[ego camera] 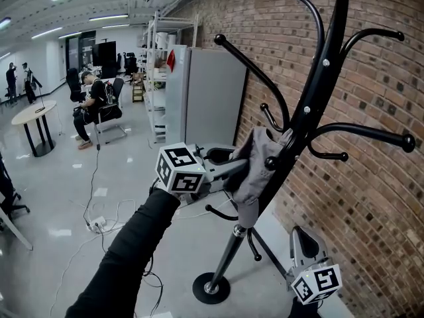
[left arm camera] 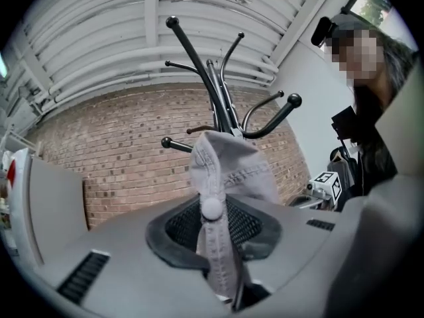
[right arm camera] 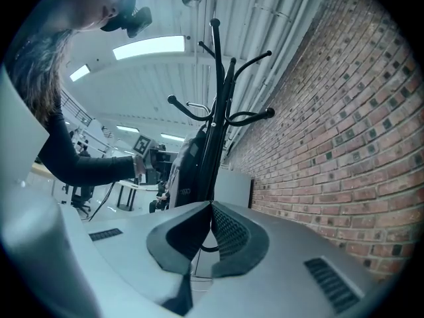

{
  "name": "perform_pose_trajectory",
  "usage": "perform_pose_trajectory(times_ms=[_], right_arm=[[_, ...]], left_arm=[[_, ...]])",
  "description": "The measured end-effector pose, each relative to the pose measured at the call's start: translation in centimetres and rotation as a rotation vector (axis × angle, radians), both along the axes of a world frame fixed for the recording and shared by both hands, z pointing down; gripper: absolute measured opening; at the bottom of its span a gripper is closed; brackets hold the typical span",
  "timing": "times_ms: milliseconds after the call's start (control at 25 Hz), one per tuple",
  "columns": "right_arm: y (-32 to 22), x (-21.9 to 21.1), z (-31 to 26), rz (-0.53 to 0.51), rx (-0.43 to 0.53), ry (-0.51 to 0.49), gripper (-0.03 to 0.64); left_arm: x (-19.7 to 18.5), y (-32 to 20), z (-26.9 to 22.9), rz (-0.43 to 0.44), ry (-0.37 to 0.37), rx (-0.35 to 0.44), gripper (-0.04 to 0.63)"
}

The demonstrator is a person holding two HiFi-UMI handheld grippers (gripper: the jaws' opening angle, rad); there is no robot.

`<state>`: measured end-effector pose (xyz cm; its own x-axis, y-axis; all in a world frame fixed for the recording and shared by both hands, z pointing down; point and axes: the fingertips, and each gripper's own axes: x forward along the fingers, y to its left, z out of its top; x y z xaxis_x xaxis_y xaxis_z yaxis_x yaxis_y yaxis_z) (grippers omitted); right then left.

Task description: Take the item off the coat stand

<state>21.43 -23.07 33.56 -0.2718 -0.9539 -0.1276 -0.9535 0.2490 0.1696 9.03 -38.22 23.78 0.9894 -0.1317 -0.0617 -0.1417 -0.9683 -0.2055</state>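
Pinching the grey cap (ego camera: 255, 171) with the left gripper (ego camera: 233, 171) to lift it off the coat stand (ego camera: 311, 105), right gripper (ego camera: 305, 240) parked low right, jaws pressed together, empty.

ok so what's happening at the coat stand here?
A person is working with two handheld grippers. The left gripper has its fingers shut on a soft grey fabric cap that hangs on the black metal coat stand; the cap is not off yet. The right gripper hangs low near the stand's pole, shut and empty.
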Motion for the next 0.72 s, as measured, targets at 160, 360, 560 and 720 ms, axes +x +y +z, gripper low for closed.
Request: perform_pose_trajectory(times_ms=[160, 360, 560, 720], right_arm=[[-0.2, -0.1, 0.0, -0.010, 0.004, 0.000, 0.009], [-0.1, 0.0, -0.2, -0.013, 0.009, 0.002, 0.009], [-0.2, 0.1, -0.3, -0.013, 0.013, 0.005, 0.009], [-0.4, -0.2, -0.7, -0.025, 0.022, 0.006, 0.009]], left_arm=[[-1.0, -0.6, -1.2, -0.054, 0.043, 0.004, 0.072], [-2.2, -0.6, -3.3, -0.092, 0.074, 0.026, 0.067], [-3.1, -1.0, -5.2, -0.147, 0.062, 0.063, 0.067], [-3.6, -1.3, -7.5, -0.164, 0.094, 0.062, 0.067]])
